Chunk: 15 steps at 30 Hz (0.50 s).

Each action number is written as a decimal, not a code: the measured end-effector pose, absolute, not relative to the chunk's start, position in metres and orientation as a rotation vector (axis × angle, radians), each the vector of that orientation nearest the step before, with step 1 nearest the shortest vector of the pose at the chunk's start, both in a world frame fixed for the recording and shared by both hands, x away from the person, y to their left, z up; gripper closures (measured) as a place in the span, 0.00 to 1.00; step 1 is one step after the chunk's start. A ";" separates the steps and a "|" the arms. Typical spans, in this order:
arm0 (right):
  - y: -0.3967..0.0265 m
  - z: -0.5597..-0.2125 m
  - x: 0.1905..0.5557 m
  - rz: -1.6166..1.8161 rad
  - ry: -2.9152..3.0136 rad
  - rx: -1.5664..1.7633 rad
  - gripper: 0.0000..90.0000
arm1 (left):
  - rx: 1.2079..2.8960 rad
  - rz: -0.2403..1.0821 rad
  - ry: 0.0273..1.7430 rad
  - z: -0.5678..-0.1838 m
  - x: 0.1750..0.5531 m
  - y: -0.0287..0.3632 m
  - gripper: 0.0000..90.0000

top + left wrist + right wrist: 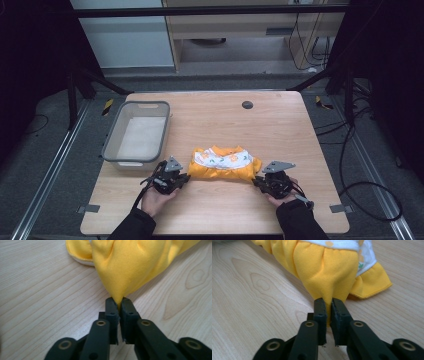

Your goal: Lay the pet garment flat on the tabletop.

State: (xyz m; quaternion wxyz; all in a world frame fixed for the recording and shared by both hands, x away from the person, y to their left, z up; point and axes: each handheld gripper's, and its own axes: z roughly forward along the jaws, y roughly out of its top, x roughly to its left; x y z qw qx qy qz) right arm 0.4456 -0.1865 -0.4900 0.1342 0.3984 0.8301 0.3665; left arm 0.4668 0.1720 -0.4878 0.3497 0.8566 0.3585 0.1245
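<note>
I have the small yellow fabric garment with the white printed panel (224, 164) lying bunched on the light wooden table (280, 120), just right of the grey plastic basket (137, 134) and a little nearer to me than it. My left gripper (184, 176) sits at the near right corner of the basket, its jaws pinched narrow on a fold of yellow cloth at the garment's left end (125, 267). My right gripper (257, 181) is well to the right of the basket, on the far side of the garment from it, jaws likewise clamped on yellow cloth below the white panel (329, 272).
</note>
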 end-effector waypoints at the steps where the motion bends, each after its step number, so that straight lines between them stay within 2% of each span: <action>1: -0.186 -0.490 0.445 1.061 2.407 1.153 0.95 | 2.219 0.321 0.919 -0.485 0.466 0.172 0.96; 10: -0.194 -0.466 0.434 1.143 2.402 1.087 0.96 | 2.096 0.293 0.876 -0.453 0.450 0.186 0.97; 15: -0.198 -0.450 0.419 1.236 2.432 1.039 0.96 | 2.088 0.249 0.852 -0.441 0.431 0.197 0.97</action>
